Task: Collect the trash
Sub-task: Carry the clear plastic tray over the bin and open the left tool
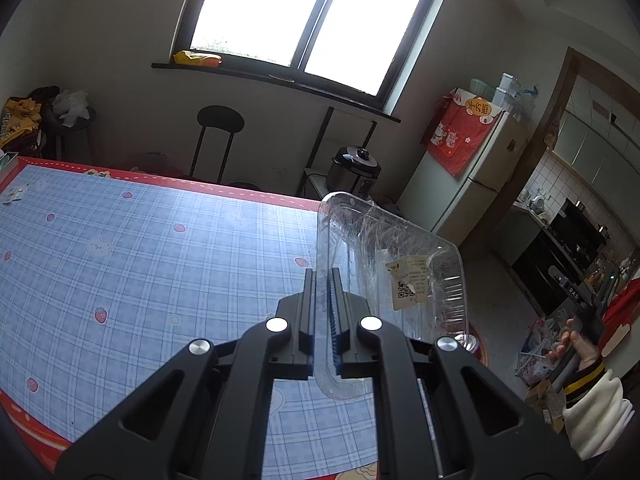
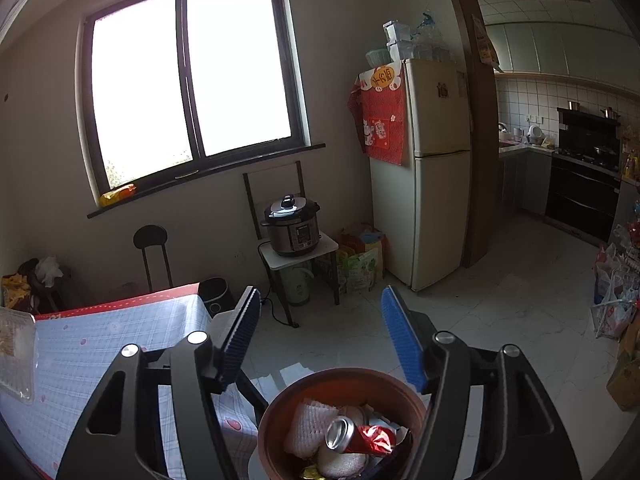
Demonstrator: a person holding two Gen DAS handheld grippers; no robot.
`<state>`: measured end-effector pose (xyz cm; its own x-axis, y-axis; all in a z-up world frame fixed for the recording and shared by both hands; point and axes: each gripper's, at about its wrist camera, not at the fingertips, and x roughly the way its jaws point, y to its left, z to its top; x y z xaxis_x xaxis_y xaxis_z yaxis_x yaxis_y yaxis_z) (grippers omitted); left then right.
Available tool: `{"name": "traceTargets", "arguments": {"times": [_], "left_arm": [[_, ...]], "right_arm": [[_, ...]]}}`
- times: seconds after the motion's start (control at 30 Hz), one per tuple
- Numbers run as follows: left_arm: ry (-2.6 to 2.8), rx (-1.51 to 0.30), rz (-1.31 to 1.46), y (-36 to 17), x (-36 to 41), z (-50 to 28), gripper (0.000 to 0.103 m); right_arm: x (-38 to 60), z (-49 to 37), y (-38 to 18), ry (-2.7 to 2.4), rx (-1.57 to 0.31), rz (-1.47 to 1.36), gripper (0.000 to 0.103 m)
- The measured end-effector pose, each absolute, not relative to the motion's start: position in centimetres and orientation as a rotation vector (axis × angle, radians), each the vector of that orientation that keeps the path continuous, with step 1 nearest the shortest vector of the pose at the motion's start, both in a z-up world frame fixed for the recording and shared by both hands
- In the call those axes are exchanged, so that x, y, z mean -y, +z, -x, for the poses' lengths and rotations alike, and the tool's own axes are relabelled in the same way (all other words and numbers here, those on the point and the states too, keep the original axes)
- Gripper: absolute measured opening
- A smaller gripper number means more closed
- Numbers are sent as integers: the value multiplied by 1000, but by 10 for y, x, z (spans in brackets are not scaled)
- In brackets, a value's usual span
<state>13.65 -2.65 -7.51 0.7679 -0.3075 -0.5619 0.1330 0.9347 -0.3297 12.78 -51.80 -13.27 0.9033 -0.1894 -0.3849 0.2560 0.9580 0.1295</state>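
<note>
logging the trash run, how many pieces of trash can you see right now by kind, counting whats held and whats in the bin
clear plastic container: 1, held in the left gripper
crushed red can: 1, in the brown bin
white foam net: 1, in the bin
total: 3 clearly told apart; other scraps in the bin are too hidden to count

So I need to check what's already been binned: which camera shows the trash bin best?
The right wrist view: it looks down into the brown trash bin, with a crushed can and wrappers inside. The left wrist view shows only a sliver behind the clear plastic container.
</note>
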Motion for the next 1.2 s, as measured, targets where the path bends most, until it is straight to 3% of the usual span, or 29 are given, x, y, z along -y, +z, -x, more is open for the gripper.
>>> {"name": "traceTargets", "arguments": {"times": [0.1, 0.13, 1.03, 1.07, 1.1, 1.17, 1.2], "left_arm": [[-281, -667, 262, -78, 44, -146, 10], [-298, -671, 256, -78, 51, -150, 10], [-766, -779, 44, -125, 385, -254, 12], [-793, -785, 36, -126, 397, -257, 26], [-822, -790, 31, -127, 408, -258, 52], [-850, -763, 36, -124, 420, -257, 74], [-864, -743, 37, -121, 424, -255, 78]], "right_arm": [[520, -111, -125, -269, -349, -163, 96], [521, -106, -123, -283, -345, -158, 98], [610, 112, -144, -714, -459, -283, 98], [611, 116, -145, -723, -458, -287, 98], [612, 119, -146, -731, -457, -291, 98], [614, 124, -148, -737, -457, -301, 98], [615, 125, -149, -737, -458, -304, 98]]}}
